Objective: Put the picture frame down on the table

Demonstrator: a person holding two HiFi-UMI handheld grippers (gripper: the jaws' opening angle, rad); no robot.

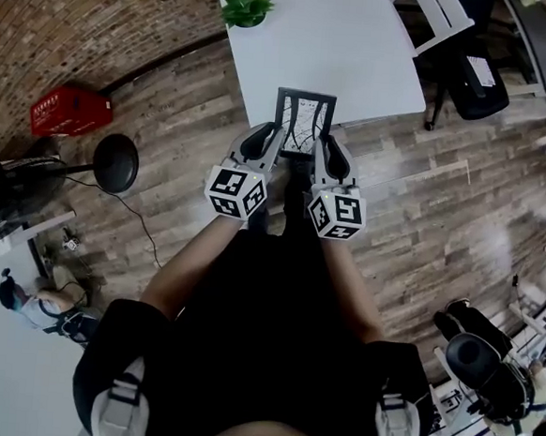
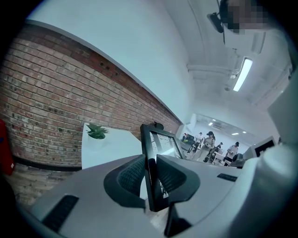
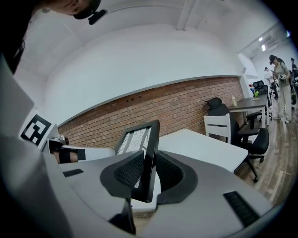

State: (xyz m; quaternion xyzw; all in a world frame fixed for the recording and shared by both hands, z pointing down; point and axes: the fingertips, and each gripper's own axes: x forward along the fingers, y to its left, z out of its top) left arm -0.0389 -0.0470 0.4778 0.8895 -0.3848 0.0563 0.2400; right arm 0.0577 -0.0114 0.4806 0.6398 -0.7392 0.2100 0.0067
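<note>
Filling most of the head view is a wood-plank floor, with a brick wall along its far left. A white table reaches from the far side toward the person, and its near edge lies just beyond the grippers. A black office chair stands at the table's right, and a red crate sits on the floor to the left by the wall.

The picture frame, black-edged with a pale printed sheet inside, is held upright between the two grippers. From above, its top shows against the table's near edge and its lower part against the floor. Whether it touches the table cannot be told.

The left gripper clamps the frame's left side. In its own view the ribbed pads press both faces of the black edge. The right gripper grips the right side the same way, jaws closed on the edge and the frame rising between them. A small green plant stands at the table's far left corner.
</note>
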